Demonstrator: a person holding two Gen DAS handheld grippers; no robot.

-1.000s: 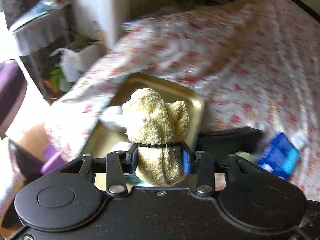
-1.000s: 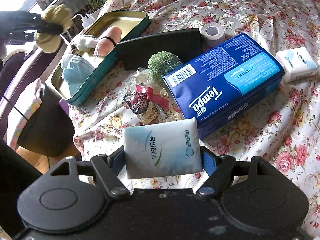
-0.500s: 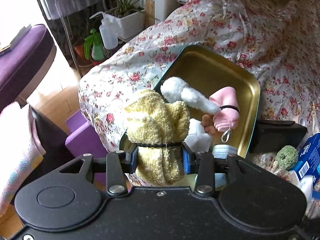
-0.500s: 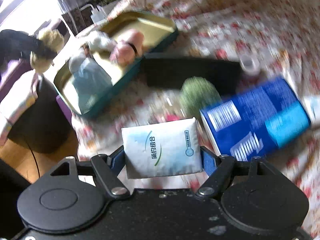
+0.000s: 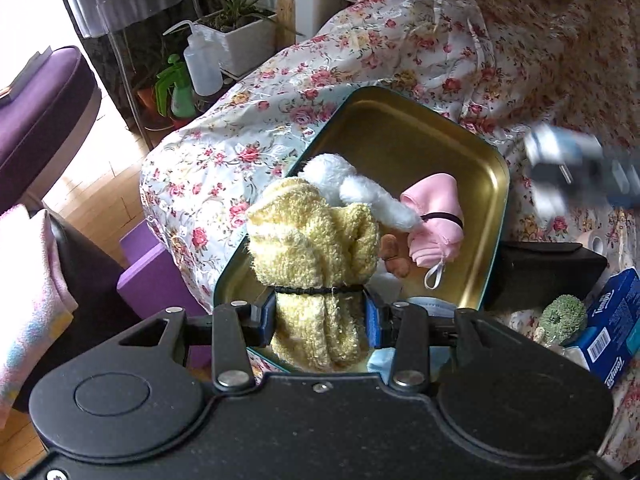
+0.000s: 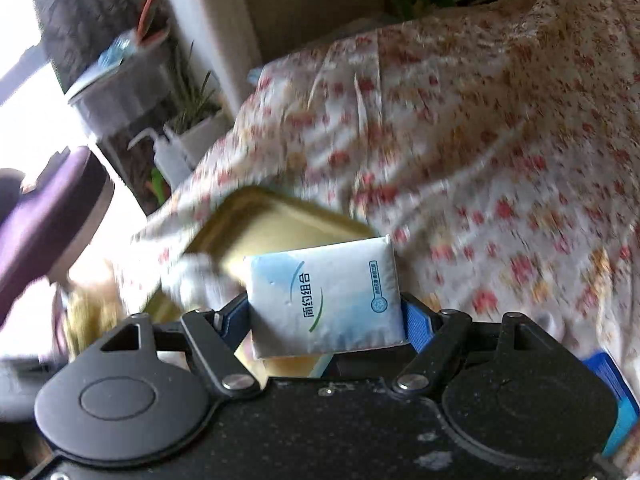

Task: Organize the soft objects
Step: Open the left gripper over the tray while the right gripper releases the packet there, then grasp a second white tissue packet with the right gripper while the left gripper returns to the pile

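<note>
Step in hand: both soft things are being carried to the gold tin (image 5: 404, 128) on the floral bed.
Left claw (image 5: 320, 312): clamped on the yellow towel roll (image 5: 316, 248), tilted down over the tin's near end.
Right claw (image 6: 326, 320): gripping the tissue packet (image 6: 324, 300), blurred, above the tin (image 6: 272, 216).
Next move: probably lower each into bare space beside the pink sock (image 5: 436, 220), then let go.

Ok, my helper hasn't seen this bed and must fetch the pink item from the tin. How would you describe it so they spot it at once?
On the floral bedspread sits a gold-lined metal tin. Inside, toward its right wall, lies a pink rolled cloth, beside a white fluffy piece. It is the only pink thing there, cinched by a thin black band, with a small white loop at its lower end.
</note>
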